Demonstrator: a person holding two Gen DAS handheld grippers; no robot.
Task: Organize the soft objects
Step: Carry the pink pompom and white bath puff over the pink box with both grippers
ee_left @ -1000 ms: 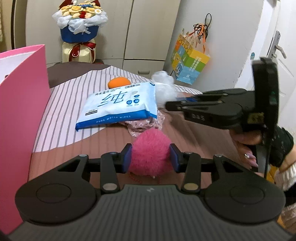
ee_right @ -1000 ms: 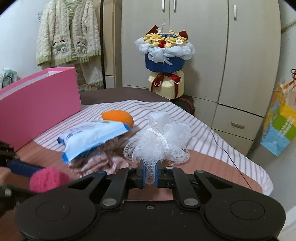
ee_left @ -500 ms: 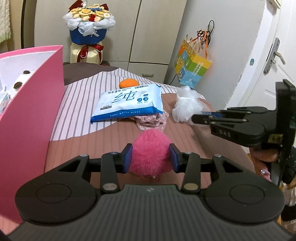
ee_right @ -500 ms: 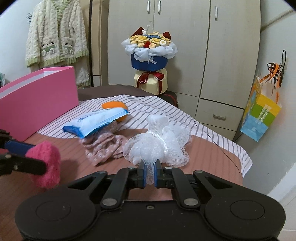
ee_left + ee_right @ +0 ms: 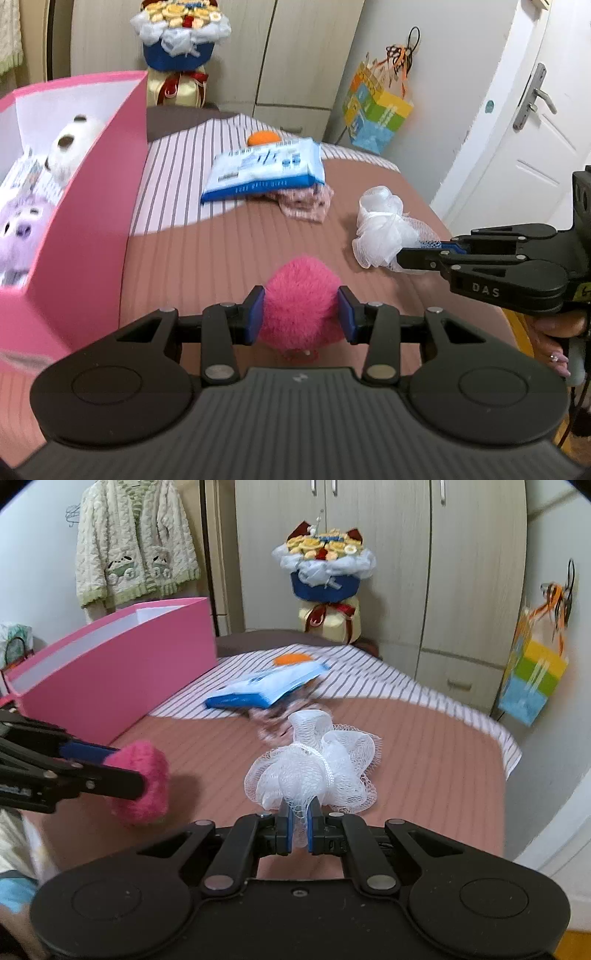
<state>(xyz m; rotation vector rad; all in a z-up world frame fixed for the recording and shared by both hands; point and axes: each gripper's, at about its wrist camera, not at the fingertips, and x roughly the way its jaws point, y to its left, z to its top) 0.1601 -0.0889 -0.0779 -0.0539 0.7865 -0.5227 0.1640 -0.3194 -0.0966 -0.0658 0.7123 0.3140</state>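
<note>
Pink box: now nearer in both views, toys visible inside. Left gripper clamps pink pompom, right of the box. Right gripper pinches white mesh puff, farther right. Both lifted; likely box-bound.

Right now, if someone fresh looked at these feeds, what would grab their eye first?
Probably the pink pompom clamped in the left gripper over the brown bedcover, and the white mesh puff pinched in the right gripper beside it. Next, the big pink box at the left, open, with plush toys inside.
</note>
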